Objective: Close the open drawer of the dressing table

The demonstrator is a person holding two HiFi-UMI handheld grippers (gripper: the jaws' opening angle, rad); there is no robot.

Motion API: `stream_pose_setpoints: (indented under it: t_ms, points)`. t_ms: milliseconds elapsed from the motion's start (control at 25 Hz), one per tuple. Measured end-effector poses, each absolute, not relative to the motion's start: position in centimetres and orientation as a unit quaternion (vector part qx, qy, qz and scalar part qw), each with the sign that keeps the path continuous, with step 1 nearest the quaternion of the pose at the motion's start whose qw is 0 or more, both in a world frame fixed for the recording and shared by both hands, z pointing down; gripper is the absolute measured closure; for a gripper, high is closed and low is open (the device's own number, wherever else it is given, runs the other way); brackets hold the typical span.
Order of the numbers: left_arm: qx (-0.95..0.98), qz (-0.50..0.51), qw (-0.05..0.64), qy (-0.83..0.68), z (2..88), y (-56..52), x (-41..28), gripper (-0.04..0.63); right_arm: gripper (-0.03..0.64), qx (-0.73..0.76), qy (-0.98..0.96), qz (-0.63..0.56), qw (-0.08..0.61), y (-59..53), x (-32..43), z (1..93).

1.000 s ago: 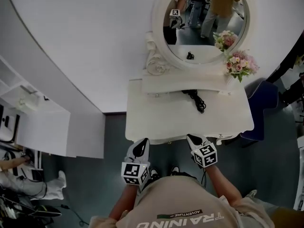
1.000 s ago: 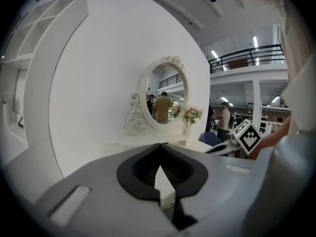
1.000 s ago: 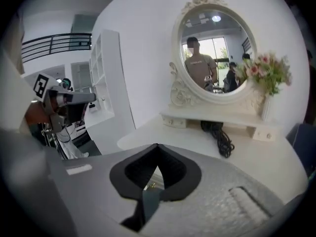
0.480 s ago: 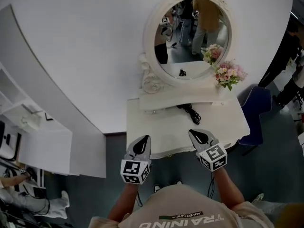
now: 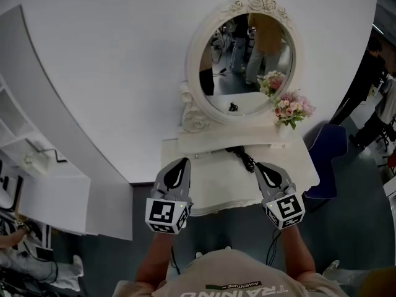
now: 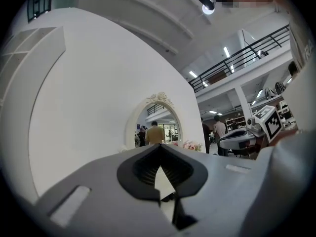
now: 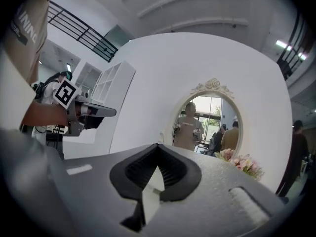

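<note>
After lifting up from the low front edge, hanging over the dressing table point(image 5: 213, 181) now: push likely done.
Big white table against the wall point(image 5: 111, 73) under a round mirror point(image 5: 244, 60); left gripper point(image 5: 179, 163) and right gripper point(image 5: 262, 166) above its top, jaws together on nothing; no drawer sticking out.

A cable point(image 5: 242, 158) lies on the dressing table point(image 5: 216, 179) before the mirror point(image 5: 245, 64), with flowers point(image 5: 292, 109) at the right rear corner.

Curved white wall point(image 5: 105, 73) far; dark grey floor point(image 5: 352, 228) near; white shelf unit point(image 5: 55, 197) left; blue chair point(image 5: 325, 163) right.
</note>
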State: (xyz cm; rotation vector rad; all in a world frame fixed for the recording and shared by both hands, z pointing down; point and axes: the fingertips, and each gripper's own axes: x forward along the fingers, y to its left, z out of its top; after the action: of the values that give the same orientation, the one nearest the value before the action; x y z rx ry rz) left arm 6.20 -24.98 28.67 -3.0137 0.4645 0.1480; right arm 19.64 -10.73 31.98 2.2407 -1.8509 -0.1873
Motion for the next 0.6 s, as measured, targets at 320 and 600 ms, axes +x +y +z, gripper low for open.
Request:
stream_pose_setpoints:
  t_ms: [320, 600]
  points:
    - [-0.974, 0.077, 0.092, 0.194, 26.0, -25.8, 5.0, 0.578, 0.614, 0.773, -0.612, -0.121, 0.113, -9.9, 20.0, 27.9]
    - [-0.965, 0.066, 0.130, 0.219, 26.4, -26.2, 3.8, 0.578, 0.615, 0.777, -0.615, -0.108, 0.072, -10.7, 19.6, 27.9]
